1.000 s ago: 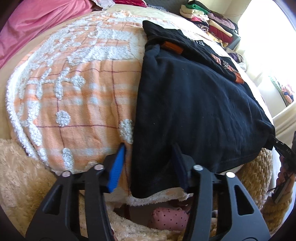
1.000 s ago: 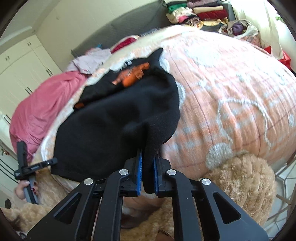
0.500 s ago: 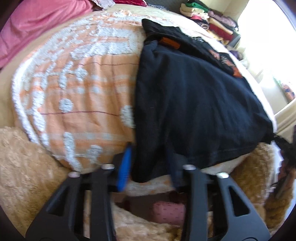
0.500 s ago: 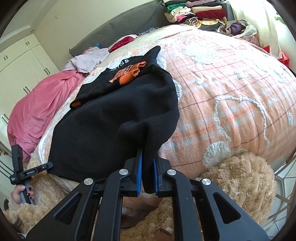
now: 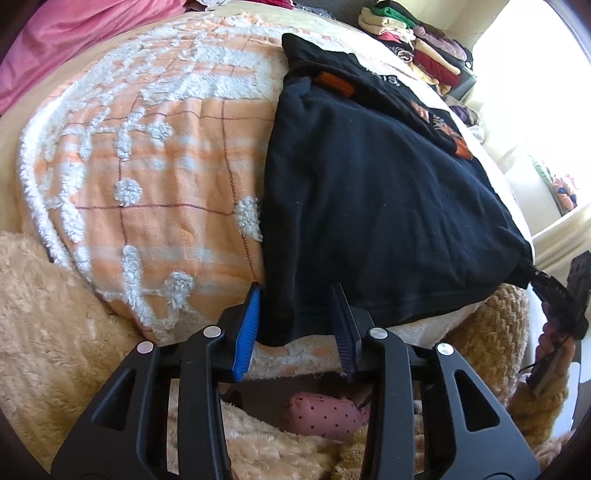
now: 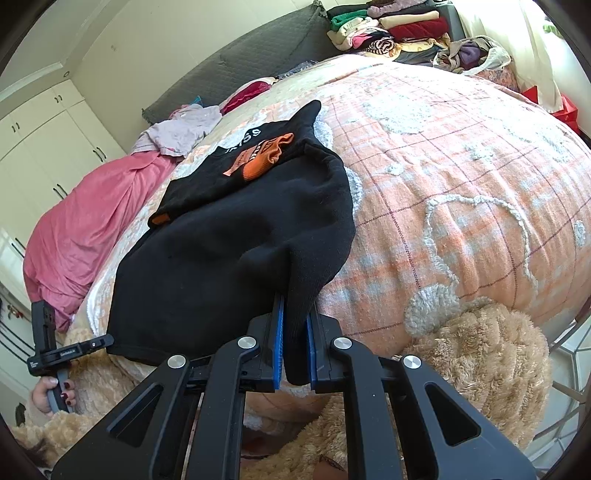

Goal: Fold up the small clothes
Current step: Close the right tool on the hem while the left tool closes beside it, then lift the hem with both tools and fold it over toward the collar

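My right gripper [image 6: 293, 347] pinches the half-folded black shirt's [image 5: 369, 206] near corner; my left gripper [image 5: 295, 328] is opening around its hem, fold unfinished.

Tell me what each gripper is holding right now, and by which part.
The right gripper pinches the black shirt at its near bottom corner. The left gripper straddles the other bottom corner, jaws opening, not pressing it.

Garment [image 6: 236, 251] spread on blanket [image 6: 461, 192], near bed edge.
We see its hem hanging over that edge; clothes stack [image 6: 388, 26] behind at far end, bedding heap [image 6: 92, 221] to its left.
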`<state>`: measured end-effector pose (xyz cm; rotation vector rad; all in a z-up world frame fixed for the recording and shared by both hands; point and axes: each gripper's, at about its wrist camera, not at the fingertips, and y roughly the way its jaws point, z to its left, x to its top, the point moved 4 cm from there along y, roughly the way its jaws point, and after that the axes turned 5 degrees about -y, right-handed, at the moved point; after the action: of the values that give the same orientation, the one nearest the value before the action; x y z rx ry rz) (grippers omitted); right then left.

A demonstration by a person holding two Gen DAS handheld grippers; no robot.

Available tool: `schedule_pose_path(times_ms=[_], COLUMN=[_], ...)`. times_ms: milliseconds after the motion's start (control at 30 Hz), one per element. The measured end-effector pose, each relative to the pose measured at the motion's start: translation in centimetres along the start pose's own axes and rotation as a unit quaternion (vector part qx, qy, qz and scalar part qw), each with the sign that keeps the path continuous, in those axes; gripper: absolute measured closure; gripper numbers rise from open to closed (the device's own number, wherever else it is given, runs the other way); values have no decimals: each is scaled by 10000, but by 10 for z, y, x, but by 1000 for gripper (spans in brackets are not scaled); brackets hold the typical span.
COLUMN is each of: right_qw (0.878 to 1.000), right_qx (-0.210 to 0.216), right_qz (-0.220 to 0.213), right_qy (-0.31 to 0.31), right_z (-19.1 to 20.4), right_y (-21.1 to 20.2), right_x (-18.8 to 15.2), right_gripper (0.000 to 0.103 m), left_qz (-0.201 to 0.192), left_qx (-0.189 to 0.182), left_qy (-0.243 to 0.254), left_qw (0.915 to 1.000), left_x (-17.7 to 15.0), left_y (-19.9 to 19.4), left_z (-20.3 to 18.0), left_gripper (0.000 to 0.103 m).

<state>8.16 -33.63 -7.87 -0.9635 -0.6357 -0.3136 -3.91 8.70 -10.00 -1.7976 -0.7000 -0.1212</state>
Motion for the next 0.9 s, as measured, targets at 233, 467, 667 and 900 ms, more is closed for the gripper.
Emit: schedule_pose_path(times_ms=[233,467,667,900], right_qw=[10000,9996,9979,9965], right_qx=[8,129,156,185], right_qz=[-12,-247,-609,-795], right_qy=[-9,-60,-144,-167], right_z=[1,5,8,13], right_y=[0,-17,-39,-45], right_x=[1,19,47,77], right_gripper=[94,94,96,97], left_qz=[-150,-712,-1162,-1425], left_qx=[-125,-477,-547,-628], left_qy=[-98,55,194,317], left_qw=[9998,9963,9915,9873], left_x=[8,37,72,99], left_y=[-5,-39,-61,-76], left_z=[1,-18,-34,-42], left_gripper=[101,101,102,102])
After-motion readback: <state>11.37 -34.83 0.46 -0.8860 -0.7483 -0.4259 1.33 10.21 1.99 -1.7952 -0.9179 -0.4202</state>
